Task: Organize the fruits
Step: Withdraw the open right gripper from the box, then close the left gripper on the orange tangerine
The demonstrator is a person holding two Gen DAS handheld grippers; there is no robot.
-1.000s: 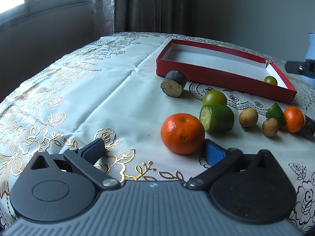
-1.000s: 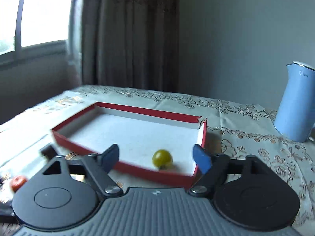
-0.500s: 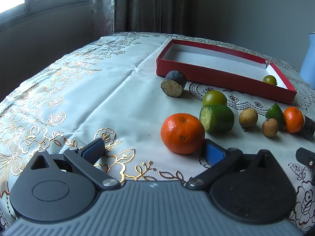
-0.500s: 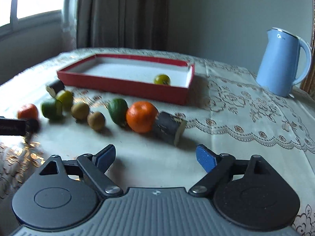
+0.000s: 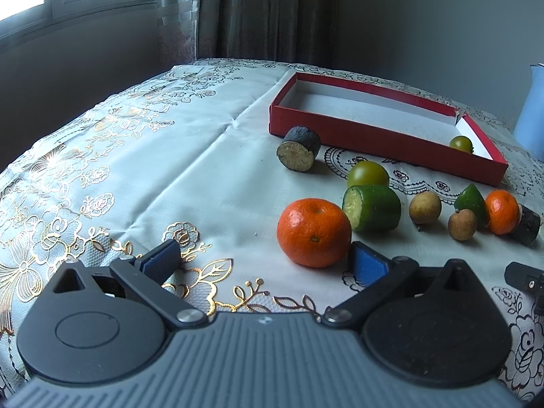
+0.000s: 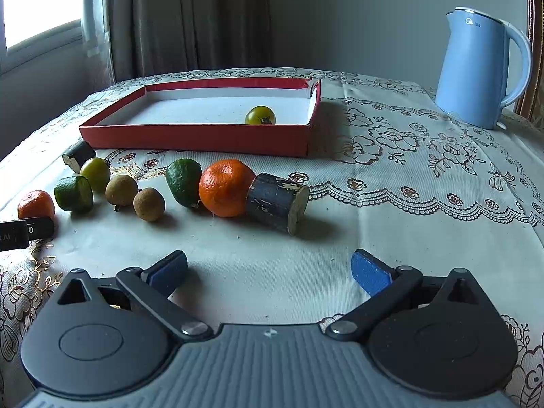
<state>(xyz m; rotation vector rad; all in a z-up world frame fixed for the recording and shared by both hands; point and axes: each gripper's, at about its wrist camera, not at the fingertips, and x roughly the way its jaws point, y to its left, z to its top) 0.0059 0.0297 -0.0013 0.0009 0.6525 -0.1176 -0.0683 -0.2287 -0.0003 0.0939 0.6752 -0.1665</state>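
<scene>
Right black two-finger gripper (image 6: pixel 268 270) drew back from the shallow red cardboard tray (image 6: pixel 190 137) | lowered near the floral tablecloth (image 6: pixel 391 156) | jaws stayed apart.

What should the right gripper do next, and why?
Probably ease forward and down over the dark cut piece. The right gripper is open and empty, that piece lies nearest ahead on the cloth, and only one small green fruit sits in the red tray.

Each gripper (image 5: pixel 265 260) (image 6: pixel 268 270) has a ribbed grey body, black round-lobed arms with silver screws, and blue, seemingly textured pads (image 5: pixel 369 265).
</scene>
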